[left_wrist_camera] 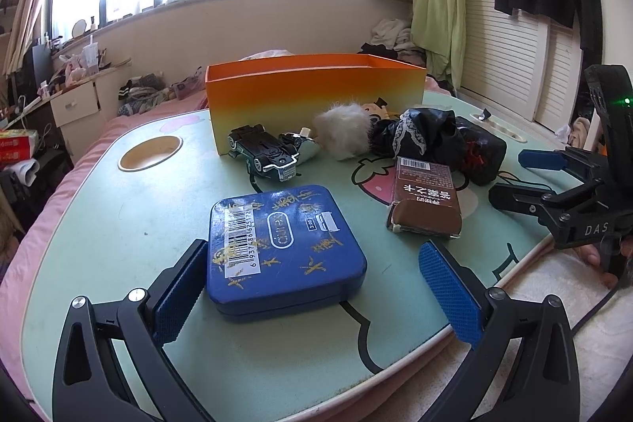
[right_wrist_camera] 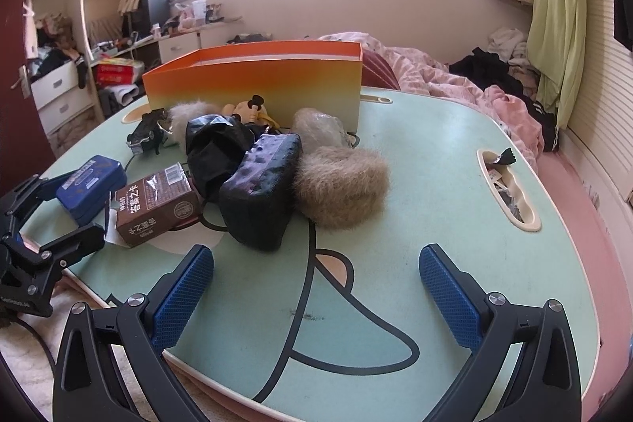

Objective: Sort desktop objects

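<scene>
Blue tin (left_wrist_camera: 284,247) lying on the mint surface (left_wrist_camera: 130,224) between the spread-apart fingers of the left claw (left_wrist_camera: 316,287), while the right claw (right_wrist_camera: 316,297) is hovering agape before the orange box (right_wrist_camera: 257,82).

Blue tin (left_wrist_camera: 285,248): glossy painted metal, scuffed, paper barcode sticker. Brown carton (left_wrist_camera: 425,198): coated paper, slight sheen. Orange box (left_wrist_camera: 316,97): smooth matt card. Toy car (left_wrist_camera: 263,155): shiny metal-look trim, black plastic underside. Black pouch (right_wrist_camera: 259,194): glossy, pebbled. Fur pieces (right_wrist_camera: 342,186): fluffy. Desk (left_wrist_camera: 118,224): smooth, matt, faintly soiled. Left claw pads (left_wrist_camera: 451,297): blue, rough-textured; arms matt black.
</scene>
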A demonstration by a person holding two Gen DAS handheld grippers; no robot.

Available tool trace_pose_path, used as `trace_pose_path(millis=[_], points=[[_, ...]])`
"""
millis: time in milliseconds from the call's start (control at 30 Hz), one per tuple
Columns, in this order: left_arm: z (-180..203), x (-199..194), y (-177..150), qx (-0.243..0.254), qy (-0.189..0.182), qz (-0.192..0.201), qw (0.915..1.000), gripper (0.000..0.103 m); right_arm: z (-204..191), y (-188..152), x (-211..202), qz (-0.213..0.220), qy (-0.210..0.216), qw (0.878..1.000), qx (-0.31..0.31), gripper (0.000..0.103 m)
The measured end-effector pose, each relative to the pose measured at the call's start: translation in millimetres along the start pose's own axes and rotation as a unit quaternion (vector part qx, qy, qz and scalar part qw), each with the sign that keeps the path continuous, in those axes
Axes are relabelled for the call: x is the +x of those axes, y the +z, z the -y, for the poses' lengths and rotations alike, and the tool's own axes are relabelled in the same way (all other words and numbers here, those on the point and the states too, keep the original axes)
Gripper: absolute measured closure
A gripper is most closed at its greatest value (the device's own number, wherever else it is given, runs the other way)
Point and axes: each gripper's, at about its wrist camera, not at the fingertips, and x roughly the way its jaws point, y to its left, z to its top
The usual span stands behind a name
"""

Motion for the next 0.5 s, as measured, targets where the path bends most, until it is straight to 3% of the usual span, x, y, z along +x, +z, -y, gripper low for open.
trace_pose_path(millis=[500], points=[[-10, 5, -2, -0.021, 0.0, -0.001, 0.9998, 0.0, 0, -1, 0, 0.008, -0.013, 1.0, -0.005, 0.0]])
